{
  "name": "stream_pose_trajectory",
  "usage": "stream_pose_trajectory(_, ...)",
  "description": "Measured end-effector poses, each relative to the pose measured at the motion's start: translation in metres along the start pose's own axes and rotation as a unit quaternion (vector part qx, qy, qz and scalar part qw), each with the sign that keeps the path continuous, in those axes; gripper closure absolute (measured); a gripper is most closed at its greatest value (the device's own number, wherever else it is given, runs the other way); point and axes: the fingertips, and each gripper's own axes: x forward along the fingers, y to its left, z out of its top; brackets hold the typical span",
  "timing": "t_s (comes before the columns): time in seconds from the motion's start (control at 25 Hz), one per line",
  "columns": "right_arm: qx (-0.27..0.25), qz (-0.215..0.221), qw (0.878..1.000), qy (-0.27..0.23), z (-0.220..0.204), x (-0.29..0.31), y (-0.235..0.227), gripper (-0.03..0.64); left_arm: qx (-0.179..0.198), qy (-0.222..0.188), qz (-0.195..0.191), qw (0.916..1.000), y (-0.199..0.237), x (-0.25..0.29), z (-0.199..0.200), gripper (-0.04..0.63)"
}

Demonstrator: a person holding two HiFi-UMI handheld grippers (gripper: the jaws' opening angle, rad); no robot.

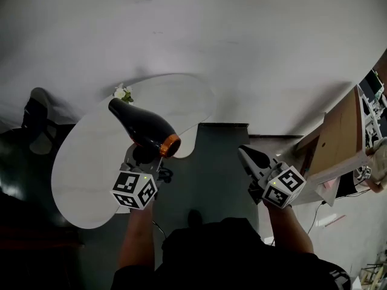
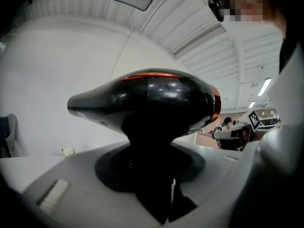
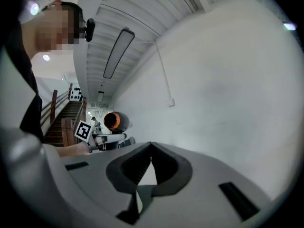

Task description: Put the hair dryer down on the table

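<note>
A black hair dryer with an orange ring at its rear is held in the air over the near right part of the white oval table. Its nozzle points left and away. My left gripper is shut on its handle from below. In the left gripper view the hair dryer fills the middle, and its handle runs down between the jaws of the left gripper. My right gripper hangs off to the right of the table, over the floor, shut with nothing in it. The right gripper view shows the right gripper with its jaw tips touching and the hair dryer far off.
A small bunch of white flowers stands at the table's far edge. A dark chair is at the left. A brown board and cluttered desks stand at the right. A white wall rises behind the table.
</note>
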Motion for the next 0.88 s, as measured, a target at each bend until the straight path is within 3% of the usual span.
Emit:
stream_pose_trajectory(0.4, 0.001, 0.023, 1.000, 0.006, 0.004, 0.042, -0.009, 0.604, 0.004, 0.002, 0.028, 0.9996, 0.036, 0.003, 0.007, 0.420)
stream_pose_trajectory(0.88, 0.039, 0.057, 0.998, 0.013, -0.024, 0.103, -0.074, 0.604, 0.003, 0.017, 0.060, 0.9980, 0.071, 0.057, -0.001, 0.420)
